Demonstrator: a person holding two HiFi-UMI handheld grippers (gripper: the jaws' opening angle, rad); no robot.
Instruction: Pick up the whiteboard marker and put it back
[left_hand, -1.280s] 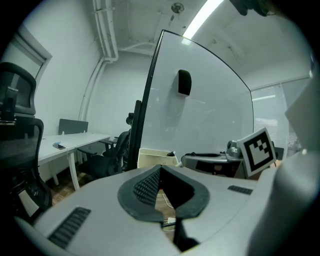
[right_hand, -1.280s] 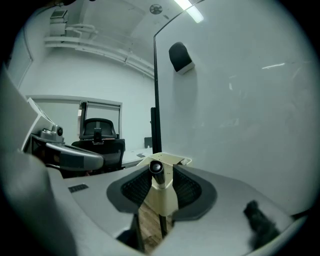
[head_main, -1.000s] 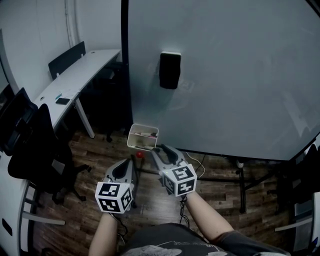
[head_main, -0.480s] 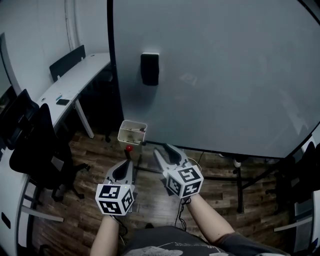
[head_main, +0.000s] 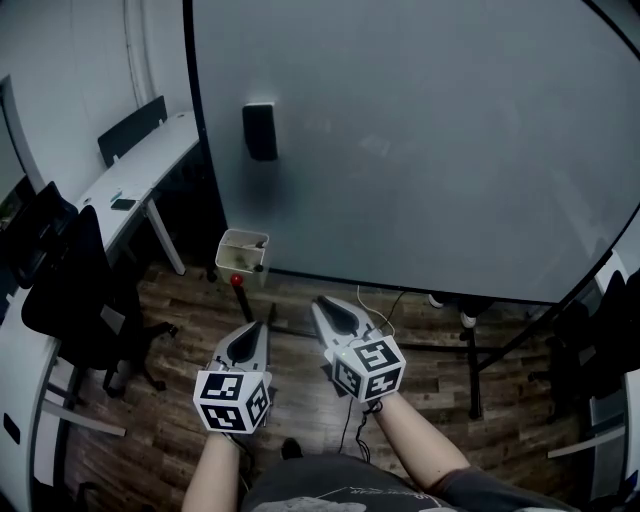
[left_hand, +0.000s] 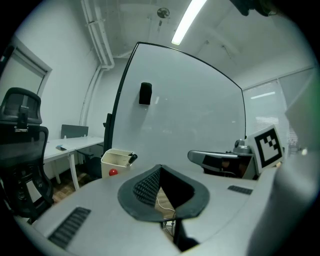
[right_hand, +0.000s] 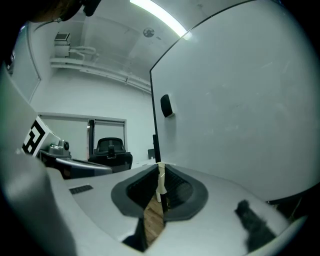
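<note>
A dark whiteboard marker sticks out of a white bin at the whiteboard's lower left corner, with a red ball on the bin's front. In the head view the bin hangs well ahead of both grippers. My left gripper is shut and holds nothing. My right gripper points level at the whiteboard; its jaws are closing, with a narrow gap and nothing between them. Looking along its jaws, my right gripper shows only floor and the far bin through that gap.
A black eraser is stuck on the board's upper left. A white desk and black office chairs stand at the left. The board's stand legs and a white cable lie on the wood floor ahead.
Both grippers have drawn back from the bin, which has slid left and away in the head view. My right gripper's jaws have gone from wide apart to nearly together.
</note>
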